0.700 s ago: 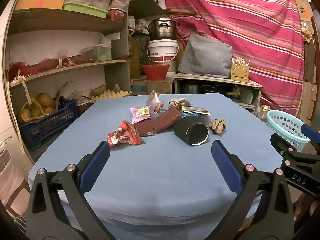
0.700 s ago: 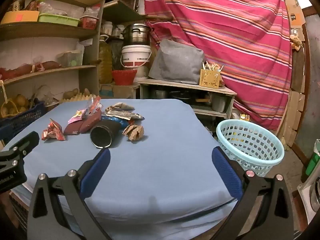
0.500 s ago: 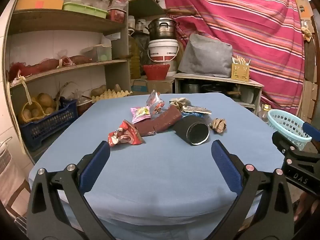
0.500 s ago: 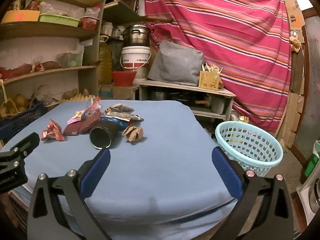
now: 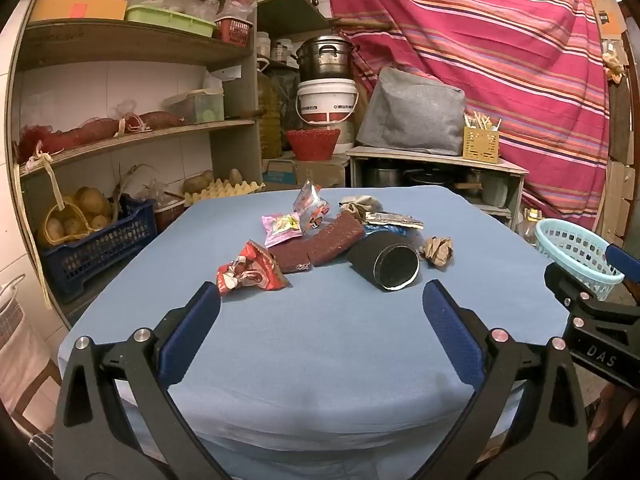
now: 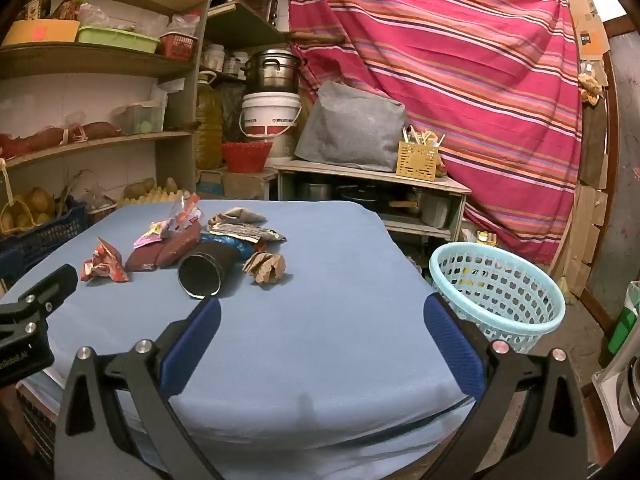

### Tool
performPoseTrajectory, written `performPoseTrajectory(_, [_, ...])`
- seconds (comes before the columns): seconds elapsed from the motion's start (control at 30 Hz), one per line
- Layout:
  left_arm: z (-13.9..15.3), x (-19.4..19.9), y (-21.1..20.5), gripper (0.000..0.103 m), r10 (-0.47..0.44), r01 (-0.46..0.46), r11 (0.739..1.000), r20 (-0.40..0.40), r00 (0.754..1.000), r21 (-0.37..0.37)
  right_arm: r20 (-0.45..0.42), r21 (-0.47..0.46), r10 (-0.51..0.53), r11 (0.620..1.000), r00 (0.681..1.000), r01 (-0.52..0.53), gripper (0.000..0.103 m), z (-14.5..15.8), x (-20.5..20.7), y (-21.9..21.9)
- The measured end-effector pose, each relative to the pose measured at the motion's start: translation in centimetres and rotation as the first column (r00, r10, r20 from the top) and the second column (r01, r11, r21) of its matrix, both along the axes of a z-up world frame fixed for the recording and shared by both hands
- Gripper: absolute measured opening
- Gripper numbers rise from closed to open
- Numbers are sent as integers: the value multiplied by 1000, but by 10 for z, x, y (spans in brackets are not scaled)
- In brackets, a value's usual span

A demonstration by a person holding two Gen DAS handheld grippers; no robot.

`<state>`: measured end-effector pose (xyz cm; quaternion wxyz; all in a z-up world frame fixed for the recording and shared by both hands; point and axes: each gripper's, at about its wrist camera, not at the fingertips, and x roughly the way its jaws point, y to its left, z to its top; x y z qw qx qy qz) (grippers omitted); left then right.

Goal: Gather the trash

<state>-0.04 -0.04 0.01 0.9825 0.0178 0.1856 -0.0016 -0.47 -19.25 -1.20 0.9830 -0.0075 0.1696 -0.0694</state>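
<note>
The left gripper (image 5: pixel 320 300) is spread wide and empty, poised over the near edge of the blue-covered table (image 5: pixel 320 352). The right gripper (image 6: pixel 320 312) is likewise spread wide, gripping nothing, beside it over the same edge. The trash lies in a loose cluster toward the far middle of the table: a crumpled red wrapper (image 5: pixel 250 272) nearest the left gripper, a maroon packet (image 5: pixel 320 242) behind it, a pink sachet (image 5: pixel 282 226), a black cylindrical can (image 5: pixel 386 264) on its side with its open end toward the grippers, and a crumpled brown paper ball (image 5: pixel 439 251) just right of the can. A light blue basket (image 6: pixel 498 292) stands off the table's right side.
</note>
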Motion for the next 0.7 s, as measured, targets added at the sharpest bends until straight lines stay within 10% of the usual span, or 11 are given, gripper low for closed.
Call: performPoseTrajectory(0.7, [0,0,0,98,0,0,1000,1,1000,3,2,-1,-4,1000,1000,4,99,0,0,0])
